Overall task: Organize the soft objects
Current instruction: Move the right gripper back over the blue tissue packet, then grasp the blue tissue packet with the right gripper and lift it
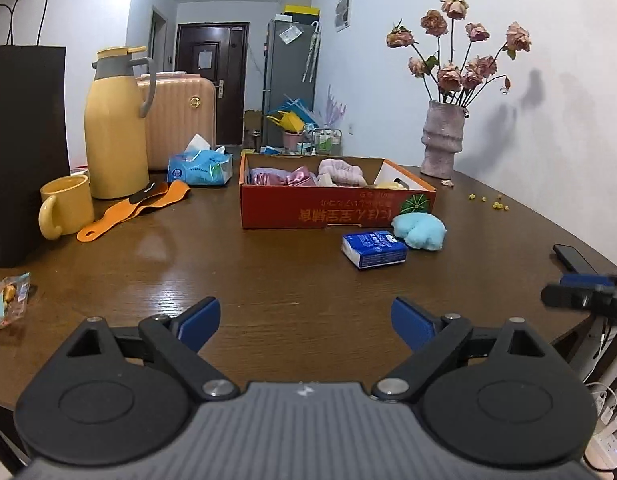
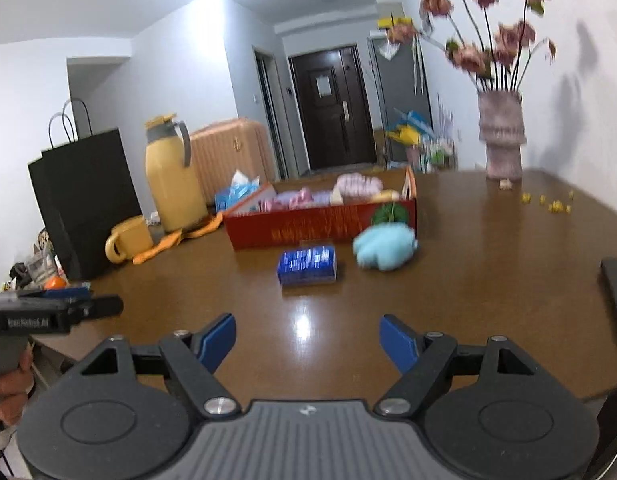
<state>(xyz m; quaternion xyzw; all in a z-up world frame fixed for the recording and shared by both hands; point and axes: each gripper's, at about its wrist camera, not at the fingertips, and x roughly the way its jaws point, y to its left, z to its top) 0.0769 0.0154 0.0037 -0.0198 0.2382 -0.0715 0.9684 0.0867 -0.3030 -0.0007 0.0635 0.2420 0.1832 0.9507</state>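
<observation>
The left gripper [image 1: 306,320] & right gripper [image 2: 306,344] both hang low over the brown counter [image 1: 268,280], jaws spread wide, nothing between them. The red box [image 1: 336,210] sits at the back w/ pink soft things [image 1: 342,170] inside. A fluffy light-blue soft toy [image 1: 419,231] lies on the counter, touching the box's front corner. A blue tissue pack [image 1: 374,249] lies just beside the toy. A yellow mug [image 1: 64,206] & yellow jug [image 1: 116,128] stand far left.
</observation>
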